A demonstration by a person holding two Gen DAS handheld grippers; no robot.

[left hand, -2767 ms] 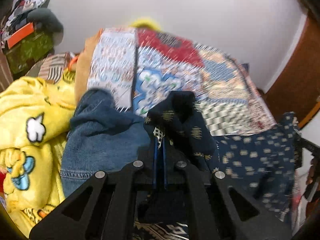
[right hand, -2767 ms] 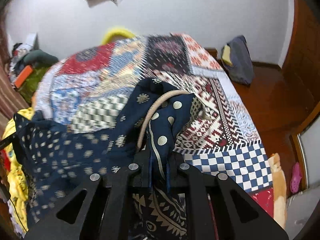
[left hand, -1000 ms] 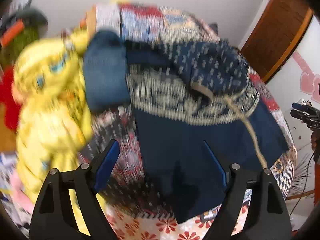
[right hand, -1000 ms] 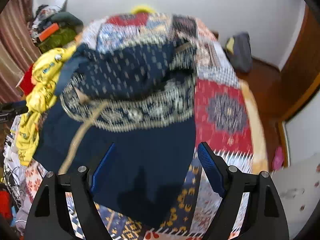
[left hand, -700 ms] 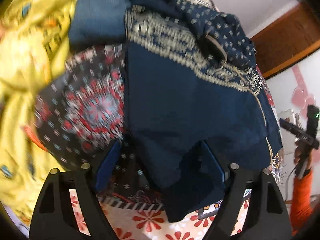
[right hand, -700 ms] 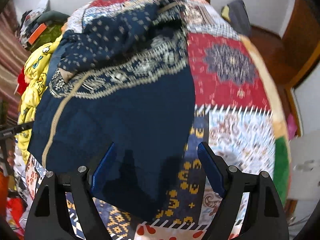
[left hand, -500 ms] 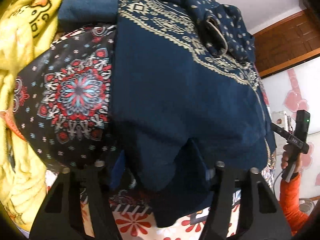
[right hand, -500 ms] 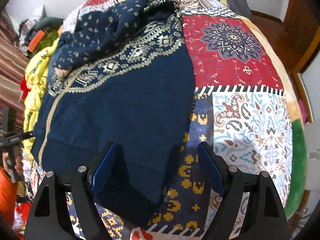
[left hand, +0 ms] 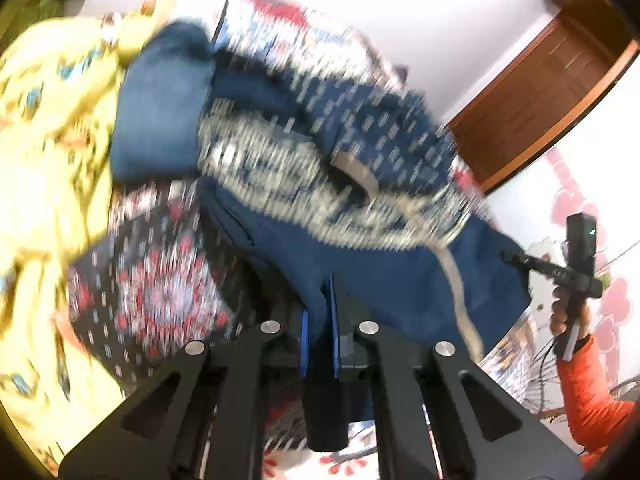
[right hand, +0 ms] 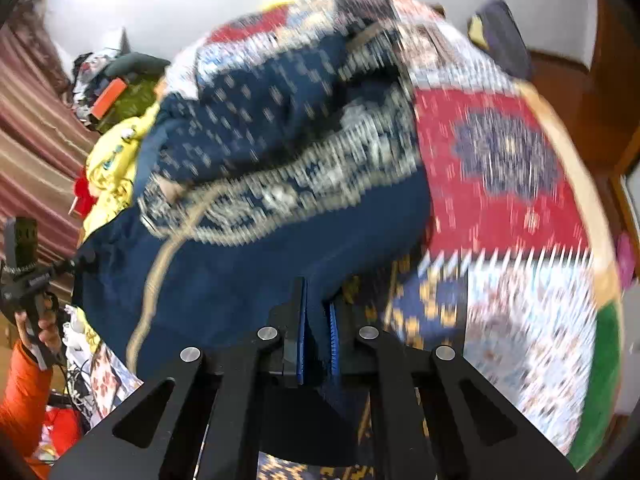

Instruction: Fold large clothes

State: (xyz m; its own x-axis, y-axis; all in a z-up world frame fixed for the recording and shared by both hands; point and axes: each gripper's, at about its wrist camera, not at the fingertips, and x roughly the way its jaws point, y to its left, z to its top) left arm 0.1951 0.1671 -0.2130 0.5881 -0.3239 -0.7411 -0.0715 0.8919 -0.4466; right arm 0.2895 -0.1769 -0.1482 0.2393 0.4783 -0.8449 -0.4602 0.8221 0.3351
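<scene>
**Both grippers pinching the near hem, fold still ahead**

While the navy garment [left hand: 384, 280] is lying spread across the patchwork bedspread [right hand: 500, 184], both grippers are clamping its plain near edge. The left gripper [left hand: 320, 320] has just been closing, and its blue pads are now pressing a bunched bit of navy cloth between them. The right gripper [right hand: 318, 340] has just been closing too and is likewise biting a fold of the same hem. Beyond the grippers the garment's plain panel is running up to a cream patterned band [right hand: 288, 188], and past that band the dotted part [right hand: 260, 120] is sitting in a rumpled heap rather than flat. A cream trim strip [left hand: 456, 280] is running down the garment's right side in the left view. Left of the garment, a folded denim piece [left hand: 160, 108] and a yellow printed cloth [left hand: 44, 128] are lying on the bed.

Judging by this, the task is at an early stage: the hem is being secured, but no clean fold is showing yet, and the crumpled far portion is still needing smoothing. The hem looks ready to be carried toward the patterned band.
</scene>
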